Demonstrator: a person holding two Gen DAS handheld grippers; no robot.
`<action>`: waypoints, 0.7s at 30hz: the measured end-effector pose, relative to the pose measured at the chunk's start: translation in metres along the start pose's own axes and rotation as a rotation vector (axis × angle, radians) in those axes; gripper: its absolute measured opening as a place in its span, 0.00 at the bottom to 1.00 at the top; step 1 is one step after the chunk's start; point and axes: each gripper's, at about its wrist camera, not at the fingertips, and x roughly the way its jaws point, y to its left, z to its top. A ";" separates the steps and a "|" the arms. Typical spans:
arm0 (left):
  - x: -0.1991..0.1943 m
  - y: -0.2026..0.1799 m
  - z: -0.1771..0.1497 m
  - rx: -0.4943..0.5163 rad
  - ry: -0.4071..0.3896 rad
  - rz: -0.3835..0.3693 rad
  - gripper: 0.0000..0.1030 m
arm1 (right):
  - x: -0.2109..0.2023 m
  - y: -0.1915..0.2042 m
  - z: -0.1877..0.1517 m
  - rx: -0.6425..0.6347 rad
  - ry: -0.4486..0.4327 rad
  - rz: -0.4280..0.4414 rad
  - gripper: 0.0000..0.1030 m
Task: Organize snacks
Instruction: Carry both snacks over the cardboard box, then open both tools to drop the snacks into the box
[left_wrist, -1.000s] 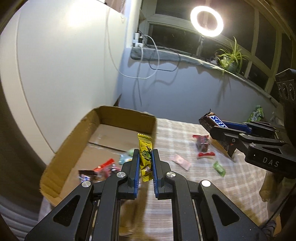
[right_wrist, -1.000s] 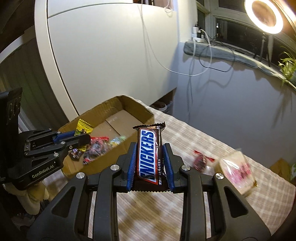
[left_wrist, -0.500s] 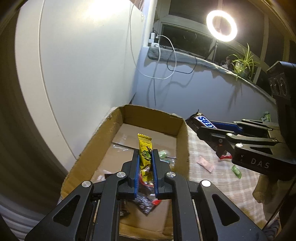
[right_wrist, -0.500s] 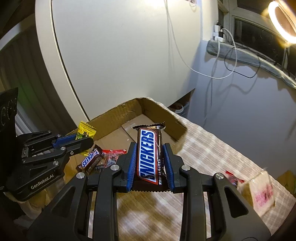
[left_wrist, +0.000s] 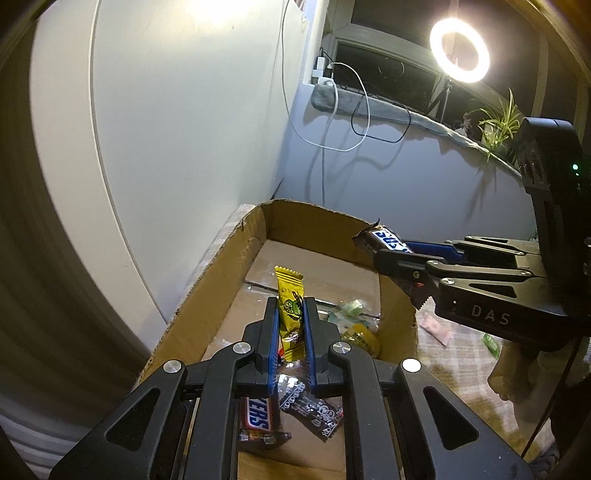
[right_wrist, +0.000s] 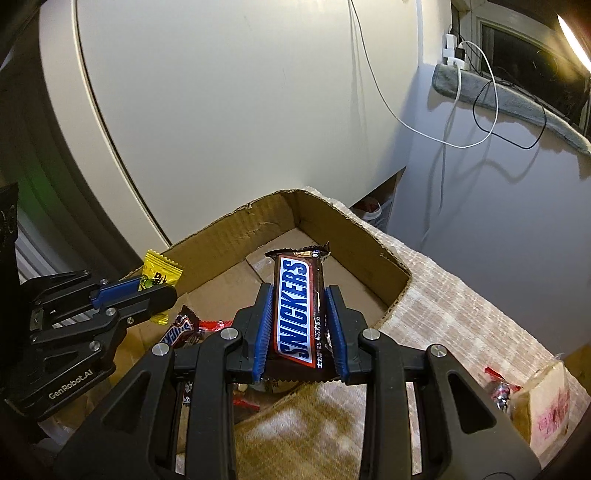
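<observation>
My left gripper (left_wrist: 290, 328) pinches a light, crinkly yellow sachet (left_wrist: 290, 308) mid-body over the box (left_wrist: 207, 284), my right gripper (right_wrist: 299, 328) clamps the stiffer, slick-wrapped Snickers (right_wrist: 297, 314) at its flanks above the rim.

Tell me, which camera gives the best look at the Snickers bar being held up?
The right wrist view: the Snickers bar stands upright between the right hand-held gripper's blue pads, its whole label facing the camera. The left wrist view shows only the bar's end sticking out of that gripper, over the cardboard box.
</observation>
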 end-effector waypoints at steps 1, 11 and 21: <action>0.001 0.001 0.000 -0.001 0.002 0.001 0.10 | 0.003 -0.001 0.000 0.001 0.003 0.001 0.29; 0.007 0.003 0.002 -0.012 0.008 0.007 0.12 | 0.011 -0.003 0.003 0.016 0.004 -0.001 0.29; 0.002 -0.001 0.002 -0.002 -0.013 0.009 0.60 | -0.004 -0.012 0.006 0.058 -0.068 -0.053 0.87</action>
